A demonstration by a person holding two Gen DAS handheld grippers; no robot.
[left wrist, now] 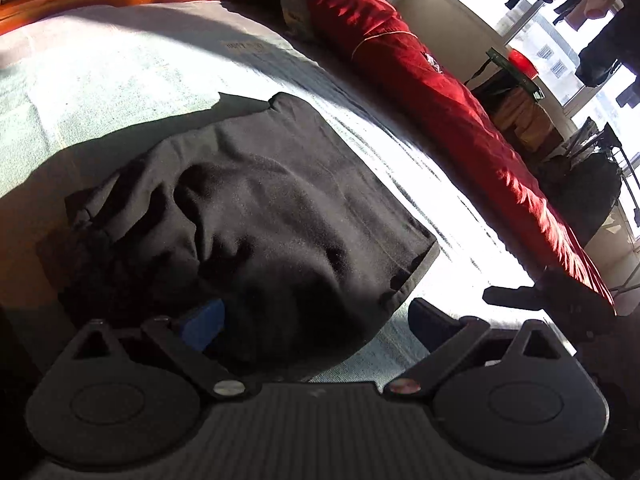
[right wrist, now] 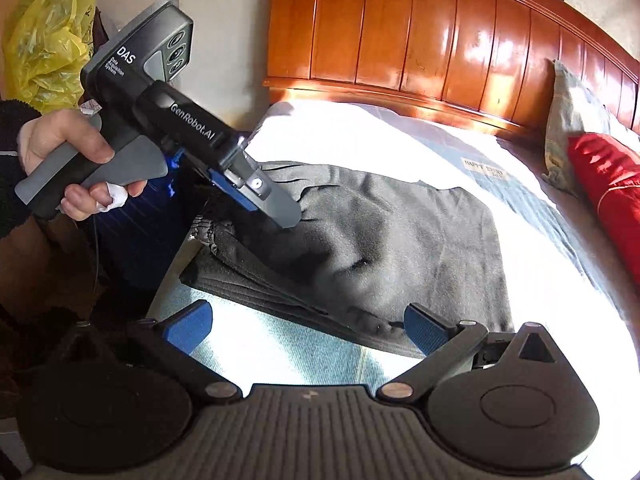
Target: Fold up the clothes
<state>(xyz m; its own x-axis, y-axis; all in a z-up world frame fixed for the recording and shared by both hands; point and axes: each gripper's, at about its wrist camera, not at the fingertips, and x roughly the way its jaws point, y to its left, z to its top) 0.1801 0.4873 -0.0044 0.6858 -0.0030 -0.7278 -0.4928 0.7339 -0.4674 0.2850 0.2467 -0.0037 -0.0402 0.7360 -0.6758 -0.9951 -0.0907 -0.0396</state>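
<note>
A yellow plastic bag (right wrist: 46, 38) is seen far left of the black garment (right wrist: 384, 248), against the wall. Next, a hand (right wrist: 68, 160) is wrapped around the left gripper (right wrist: 276, 204), whose tip is pressed onto the garment's bunched left edge; its jaws are spread wide, cloth draped between them. The garment itself is laid on the pale blue bedsheet (right wrist: 280, 352), below the wooden headboard (right wrist: 440, 36). The right gripper (right wrist: 306, 328) is held apart at the garment's near hem. A red pillow (right wrist: 608, 184) is spotted right of the garment.
</note>
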